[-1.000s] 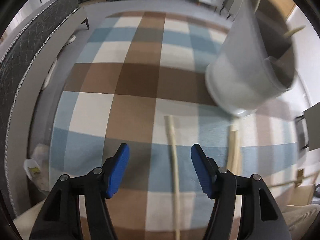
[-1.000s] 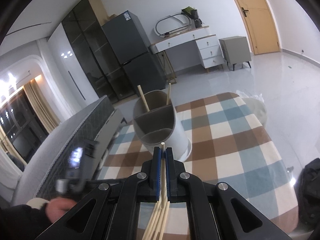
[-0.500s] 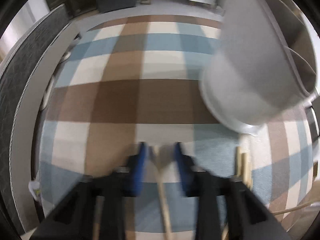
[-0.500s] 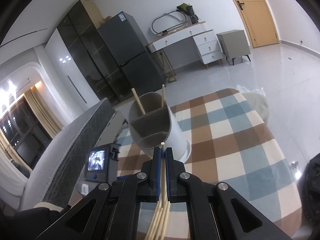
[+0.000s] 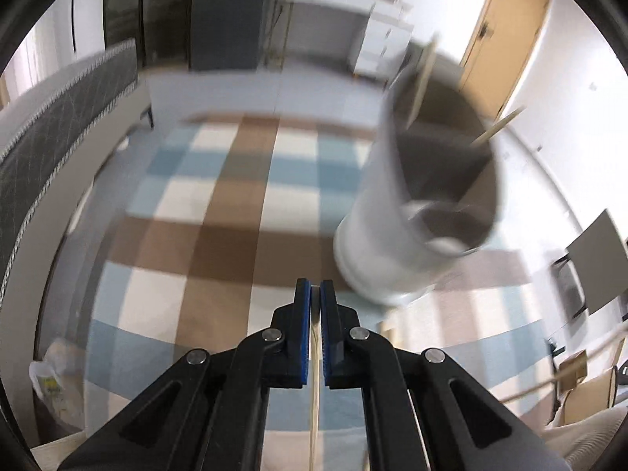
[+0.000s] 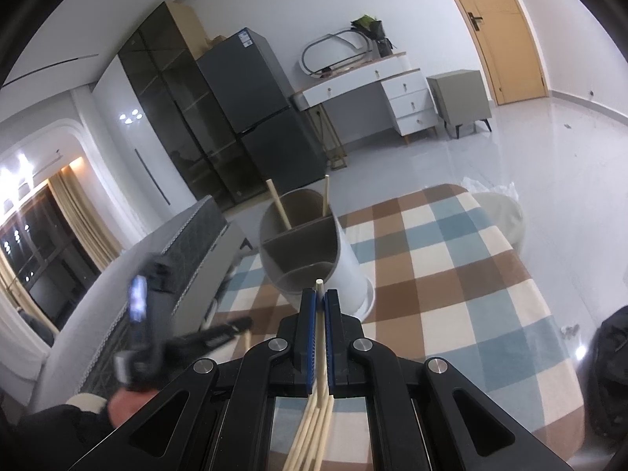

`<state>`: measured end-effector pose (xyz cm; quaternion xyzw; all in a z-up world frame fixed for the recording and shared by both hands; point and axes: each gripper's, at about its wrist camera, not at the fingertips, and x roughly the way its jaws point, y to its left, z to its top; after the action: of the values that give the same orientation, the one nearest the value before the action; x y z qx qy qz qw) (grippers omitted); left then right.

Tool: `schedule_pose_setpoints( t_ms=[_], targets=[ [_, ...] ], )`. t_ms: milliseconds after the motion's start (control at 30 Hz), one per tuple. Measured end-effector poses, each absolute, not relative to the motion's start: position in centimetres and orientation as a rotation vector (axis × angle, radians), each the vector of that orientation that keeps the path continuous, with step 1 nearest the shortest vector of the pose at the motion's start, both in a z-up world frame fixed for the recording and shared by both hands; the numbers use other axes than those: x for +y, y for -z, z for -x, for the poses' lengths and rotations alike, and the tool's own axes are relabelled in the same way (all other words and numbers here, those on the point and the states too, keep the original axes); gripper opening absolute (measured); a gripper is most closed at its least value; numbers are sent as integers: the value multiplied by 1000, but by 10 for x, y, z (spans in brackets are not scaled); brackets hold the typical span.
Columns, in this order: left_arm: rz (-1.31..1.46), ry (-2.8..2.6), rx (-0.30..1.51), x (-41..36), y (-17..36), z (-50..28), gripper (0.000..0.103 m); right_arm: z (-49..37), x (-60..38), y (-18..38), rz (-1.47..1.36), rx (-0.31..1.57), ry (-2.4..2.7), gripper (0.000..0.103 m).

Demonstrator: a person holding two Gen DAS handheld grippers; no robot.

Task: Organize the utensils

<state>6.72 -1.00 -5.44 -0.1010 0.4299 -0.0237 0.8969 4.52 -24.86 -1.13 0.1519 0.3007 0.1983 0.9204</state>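
Both grippers grasp chopsticks near the white holder.

The left gripper [image 5: 315, 289] pinches one chopstick [image 5: 314, 384]; the right gripper [image 6: 320, 301] clamps a chopstick bundle [image 6: 314, 424] just before the holder [image 6: 314, 251], which stands on the checked rug [image 6: 451, 274] with two sticks inside.

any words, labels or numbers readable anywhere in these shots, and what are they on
No text can be read in either view.
Sticker on the fridge: printed, too small to read.
Packet at the rug's edge: yellow label, blurred.
Small screen on the left gripper: lit, blurred by motion.
Utensil holder, chopsticks: no markings visible.
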Motion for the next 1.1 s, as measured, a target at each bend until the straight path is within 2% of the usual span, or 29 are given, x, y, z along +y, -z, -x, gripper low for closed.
schedule_pose_setpoints(
  t_ms=[267, 800, 1100],
  targets=[
    [161, 100, 733, -28, 10, -23, 1, -30, -235, 11, -239, 618, -410, 4],
    [116, 152, 684, -29, -14, -12, 1, -14, -227, -1, -198, 599, -402, 4],
    [160, 183, 629, -24, -61, -34, 1, -30, -228, -37, -203, 545, -410, 4]
  ],
)
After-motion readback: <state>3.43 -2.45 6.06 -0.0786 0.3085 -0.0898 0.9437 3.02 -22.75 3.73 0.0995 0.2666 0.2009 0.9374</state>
